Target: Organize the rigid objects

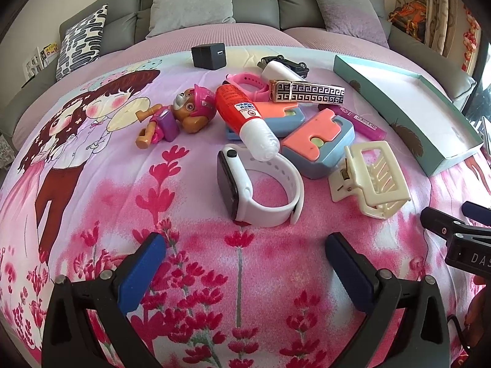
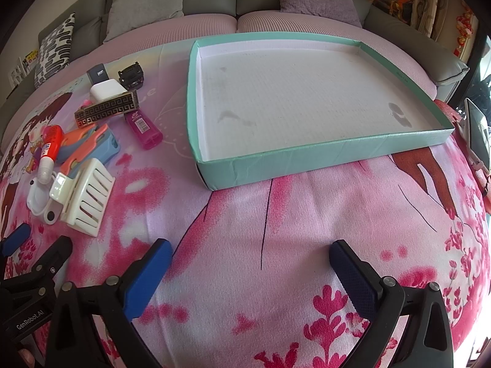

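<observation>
My left gripper (image 1: pixel 245 263) gapes wide, empty, white rubber-strapped smartwatch (image 1: pixel 260 190) just ahead | my right gripper (image 2: pixel 250 271) wide, empty, facing shallow teal cardboard tray (image 2: pixel 322 156) | "GenRobot.AI" printed on left gripper's body.

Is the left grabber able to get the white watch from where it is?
Probably yes. The left gripper is open and empty, the white watch lies straight ahead, and only bare blanket lies between. The red glue bottle's cap overlaps the band.
</observation>
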`<state>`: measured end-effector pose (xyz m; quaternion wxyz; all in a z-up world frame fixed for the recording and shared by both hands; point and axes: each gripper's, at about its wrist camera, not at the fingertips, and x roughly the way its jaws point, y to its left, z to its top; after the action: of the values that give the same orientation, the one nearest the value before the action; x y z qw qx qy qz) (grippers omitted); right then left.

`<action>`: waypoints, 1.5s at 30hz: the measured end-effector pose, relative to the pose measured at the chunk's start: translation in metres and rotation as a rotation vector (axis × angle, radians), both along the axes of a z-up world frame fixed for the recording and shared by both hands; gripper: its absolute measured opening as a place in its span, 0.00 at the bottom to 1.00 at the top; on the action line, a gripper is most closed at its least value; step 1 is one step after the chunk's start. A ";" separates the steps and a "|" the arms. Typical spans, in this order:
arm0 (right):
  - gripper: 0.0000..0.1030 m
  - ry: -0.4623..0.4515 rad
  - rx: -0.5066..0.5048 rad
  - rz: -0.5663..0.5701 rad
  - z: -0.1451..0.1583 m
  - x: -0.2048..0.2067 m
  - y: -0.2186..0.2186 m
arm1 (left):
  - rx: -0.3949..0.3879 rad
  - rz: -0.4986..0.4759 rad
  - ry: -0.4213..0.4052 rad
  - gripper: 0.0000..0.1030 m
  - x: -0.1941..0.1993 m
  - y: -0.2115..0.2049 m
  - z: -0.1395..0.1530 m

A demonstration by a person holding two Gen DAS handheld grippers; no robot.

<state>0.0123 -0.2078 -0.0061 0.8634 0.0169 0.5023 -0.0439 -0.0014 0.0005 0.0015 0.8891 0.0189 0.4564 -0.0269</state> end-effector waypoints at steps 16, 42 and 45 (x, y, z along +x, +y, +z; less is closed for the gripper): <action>1.00 0.000 0.000 0.000 0.000 0.000 0.000 | -0.004 -0.003 -0.001 1.00 0.002 -0.001 -0.002; 1.00 -0.001 0.000 0.000 0.000 0.000 0.001 | -0.004 -0.014 0.069 1.00 0.004 -0.002 -0.001; 1.00 -0.001 0.000 0.000 0.000 0.000 0.001 | 0.003 -0.015 0.104 1.00 0.008 -0.002 0.000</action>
<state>0.0124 -0.2072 -0.0060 0.8636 0.0168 0.5019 -0.0441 0.0064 -0.0013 0.0014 0.8639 0.0224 0.5019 -0.0340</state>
